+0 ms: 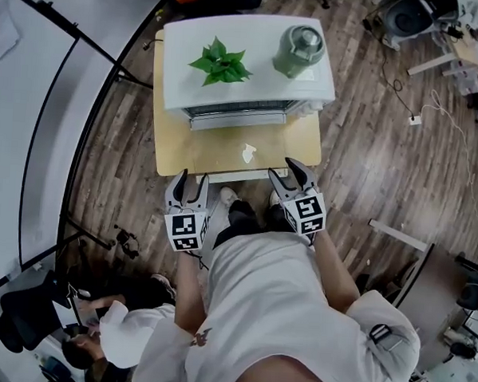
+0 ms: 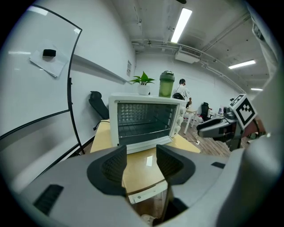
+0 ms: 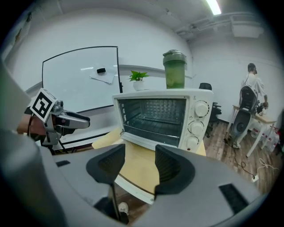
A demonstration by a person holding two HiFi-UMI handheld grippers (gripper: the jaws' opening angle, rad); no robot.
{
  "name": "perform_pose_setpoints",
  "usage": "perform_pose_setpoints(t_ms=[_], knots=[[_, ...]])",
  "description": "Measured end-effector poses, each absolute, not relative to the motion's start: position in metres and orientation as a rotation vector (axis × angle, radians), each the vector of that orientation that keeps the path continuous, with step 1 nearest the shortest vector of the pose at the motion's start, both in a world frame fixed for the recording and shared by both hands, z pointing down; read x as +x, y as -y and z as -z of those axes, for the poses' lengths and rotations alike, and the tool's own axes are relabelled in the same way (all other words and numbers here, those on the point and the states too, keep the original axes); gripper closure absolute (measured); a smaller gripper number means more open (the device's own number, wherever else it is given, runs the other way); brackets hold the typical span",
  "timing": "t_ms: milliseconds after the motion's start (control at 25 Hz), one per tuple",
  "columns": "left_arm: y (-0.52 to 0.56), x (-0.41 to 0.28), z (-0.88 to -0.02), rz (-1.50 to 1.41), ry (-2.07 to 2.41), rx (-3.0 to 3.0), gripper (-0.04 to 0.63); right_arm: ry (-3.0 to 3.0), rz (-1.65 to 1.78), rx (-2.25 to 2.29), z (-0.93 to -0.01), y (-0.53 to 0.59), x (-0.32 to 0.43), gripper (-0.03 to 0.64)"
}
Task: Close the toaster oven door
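Observation:
A white toaster oven (image 1: pixel 247 65) stands at the back of a small wooden table (image 1: pixel 185 147). Its door (image 1: pixel 236 121) hangs folded down in front, and the left gripper view shows the bare rack inside the oven (image 2: pixel 144 119). A potted plant (image 1: pixel 222 63) and a green bottle (image 1: pixel 298 49) sit on top. My left gripper (image 1: pixel 192 178) hovers at the table's near left edge, my right gripper (image 1: pixel 296 167) at the near right edge. Both point at the oven from a distance. The left gripper (image 2: pixel 141 153) and the right gripper (image 3: pixel 140 153) are each open, with nothing between the pads.
A whiteboard on a black frame (image 1: pixel 36 96) stands left of the table. A seated person (image 1: pixel 128 332) is at the lower left. Cables (image 1: pixel 404 99), a desk and chairs (image 1: pixel 416 16) fill the far right. Another person (image 3: pixel 253 88) stands at the right in the right gripper view.

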State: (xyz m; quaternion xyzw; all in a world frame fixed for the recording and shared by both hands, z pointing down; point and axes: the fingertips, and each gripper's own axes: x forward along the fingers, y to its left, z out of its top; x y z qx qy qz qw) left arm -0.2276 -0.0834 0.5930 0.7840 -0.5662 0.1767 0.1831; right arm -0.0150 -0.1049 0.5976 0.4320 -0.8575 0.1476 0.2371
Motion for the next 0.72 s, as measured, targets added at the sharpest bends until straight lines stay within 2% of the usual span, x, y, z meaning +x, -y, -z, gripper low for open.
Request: perform_pose_setpoints(t_ms=[720], knots=[[0.072,-0.223,-0.687,-0.633,1.437,2.109,0.356,2.174,-0.578,1.214,-0.683,0.092,0.021,0.383]])
